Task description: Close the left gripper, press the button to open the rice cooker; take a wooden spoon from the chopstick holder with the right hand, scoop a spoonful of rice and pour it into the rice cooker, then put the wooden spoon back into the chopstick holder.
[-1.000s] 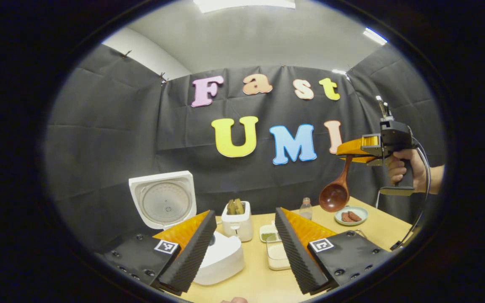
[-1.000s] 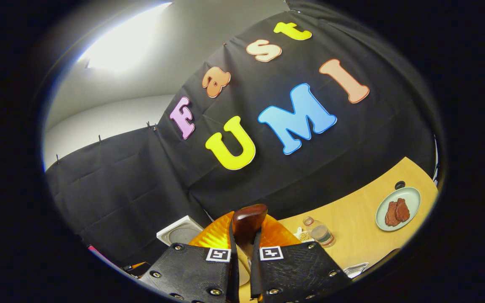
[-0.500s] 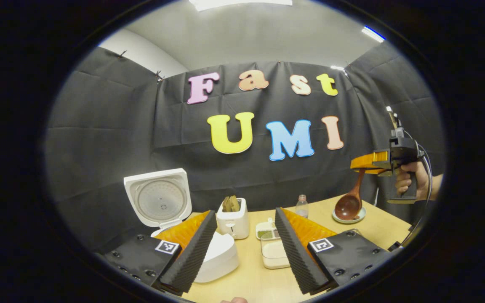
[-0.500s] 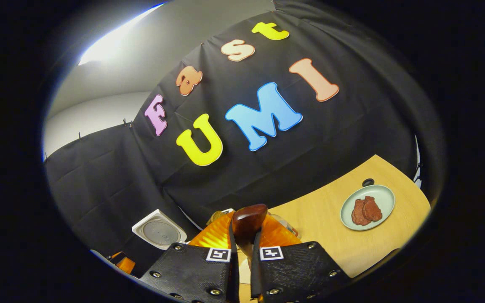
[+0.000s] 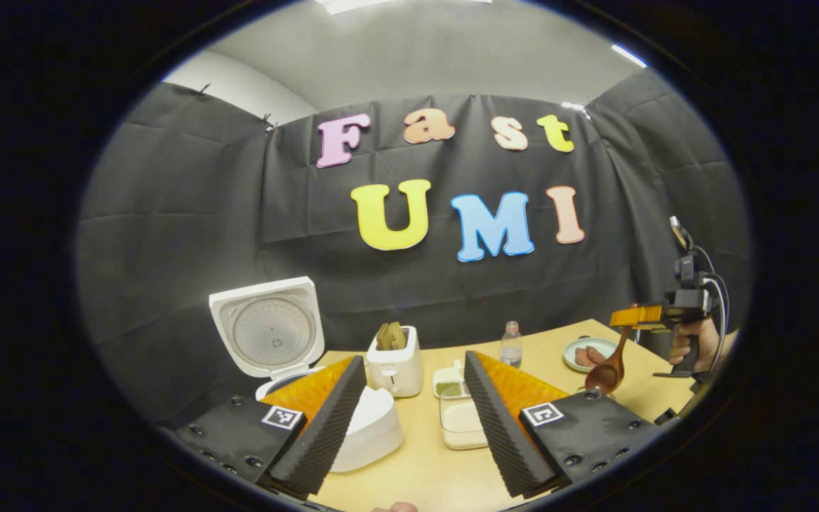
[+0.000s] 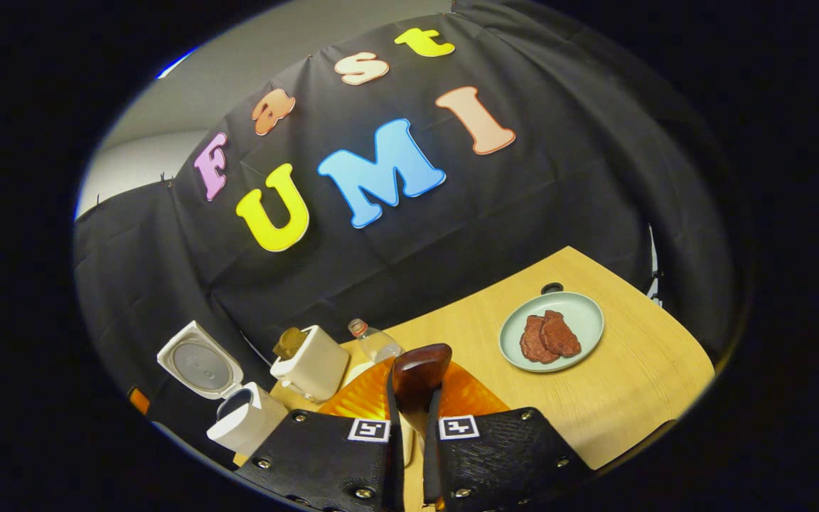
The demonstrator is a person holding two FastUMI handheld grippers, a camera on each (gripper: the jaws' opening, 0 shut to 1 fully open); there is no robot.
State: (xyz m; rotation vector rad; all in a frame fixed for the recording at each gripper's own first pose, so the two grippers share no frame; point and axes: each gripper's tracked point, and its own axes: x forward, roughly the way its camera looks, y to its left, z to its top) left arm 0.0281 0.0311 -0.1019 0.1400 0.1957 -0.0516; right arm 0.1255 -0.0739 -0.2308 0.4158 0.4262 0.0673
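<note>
From my feed I see a booth hung with black cloth (image 5: 182,213) on three sides, creased in a grid of fold lines and pinned along its top edge with small clips. Above the cloth on the left a strip of pale wall (image 5: 239,85) shows, and over that a grey ceiling (image 5: 438,50). Bright ceiling lights (image 5: 628,55) glare at the top and upper right. Below, a light wooden tabletop (image 6: 630,370) runs up close to the back cloth, its far corner rounded. In the right gripper view everything sits tilted.
</note>
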